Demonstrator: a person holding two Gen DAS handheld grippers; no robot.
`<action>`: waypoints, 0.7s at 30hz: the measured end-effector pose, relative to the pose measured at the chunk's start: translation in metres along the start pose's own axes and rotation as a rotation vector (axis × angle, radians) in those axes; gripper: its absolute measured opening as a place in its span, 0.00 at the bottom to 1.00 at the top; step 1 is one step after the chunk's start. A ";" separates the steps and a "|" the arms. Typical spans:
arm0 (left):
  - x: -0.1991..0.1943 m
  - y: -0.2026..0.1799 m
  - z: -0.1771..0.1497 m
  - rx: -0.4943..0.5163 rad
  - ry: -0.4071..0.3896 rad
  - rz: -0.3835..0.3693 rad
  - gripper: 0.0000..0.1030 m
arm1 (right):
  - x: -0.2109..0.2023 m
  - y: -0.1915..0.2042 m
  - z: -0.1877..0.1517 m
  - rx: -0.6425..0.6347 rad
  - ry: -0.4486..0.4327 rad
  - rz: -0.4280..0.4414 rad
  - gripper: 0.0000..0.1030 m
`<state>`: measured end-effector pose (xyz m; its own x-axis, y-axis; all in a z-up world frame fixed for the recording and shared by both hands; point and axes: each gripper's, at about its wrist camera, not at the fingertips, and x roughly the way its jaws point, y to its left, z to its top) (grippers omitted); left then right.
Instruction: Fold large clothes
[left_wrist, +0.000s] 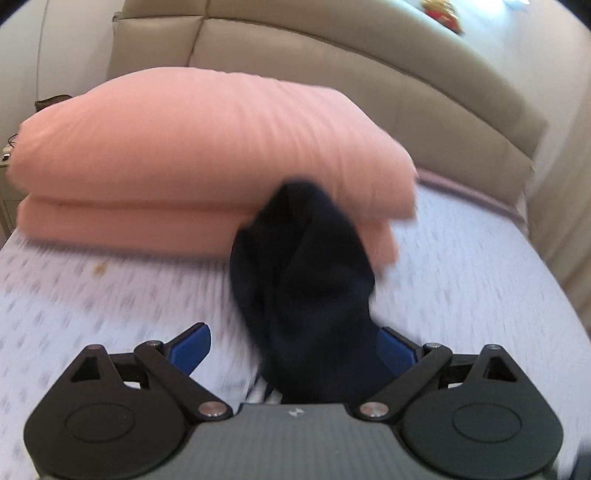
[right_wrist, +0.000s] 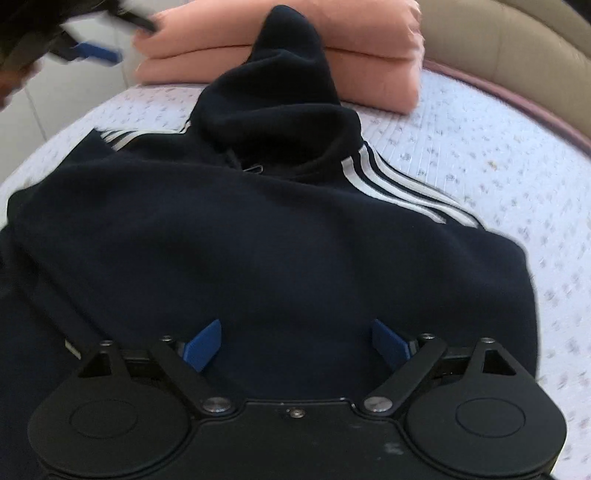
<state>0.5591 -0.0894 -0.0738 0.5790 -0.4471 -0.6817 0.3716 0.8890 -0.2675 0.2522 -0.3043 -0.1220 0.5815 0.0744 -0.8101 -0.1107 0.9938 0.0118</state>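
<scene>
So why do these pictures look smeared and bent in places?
Left wrist view: motion blur smears the patterned bedsheet, the dark hood and the folded pink duvet; the beige headboard bows from fisheye distortion. Right wrist view: the navy striped hoodie is fairly sharp, but the left gripper at top left is streaked.

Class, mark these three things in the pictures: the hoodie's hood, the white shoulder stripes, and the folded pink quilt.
hood (right_wrist: 288, 66), right wrist view, on its upper dark fabric.
white shoulder stripes (right_wrist: 388, 184), right wrist view, mid-stripe on the right shoulder.
folded pink quilt (left_wrist: 184, 147), left wrist view, on its top layer.
</scene>
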 end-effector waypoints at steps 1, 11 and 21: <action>0.015 -0.005 0.017 -0.009 -0.013 0.003 0.95 | 0.001 0.000 0.002 -0.001 0.009 0.002 1.00; 0.124 -0.036 0.079 -0.160 0.007 0.133 0.71 | 0.005 0.003 0.004 0.000 -0.013 0.006 1.00; 0.064 -0.032 0.050 -0.240 -0.087 0.043 0.10 | 0.002 0.006 -0.001 0.012 -0.057 -0.010 1.00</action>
<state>0.6207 -0.1515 -0.0743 0.6549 -0.4055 -0.6377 0.1683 0.9009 -0.4001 0.2514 -0.2988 -0.1242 0.6276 0.0682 -0.7756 -0.0945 0.9955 0.0111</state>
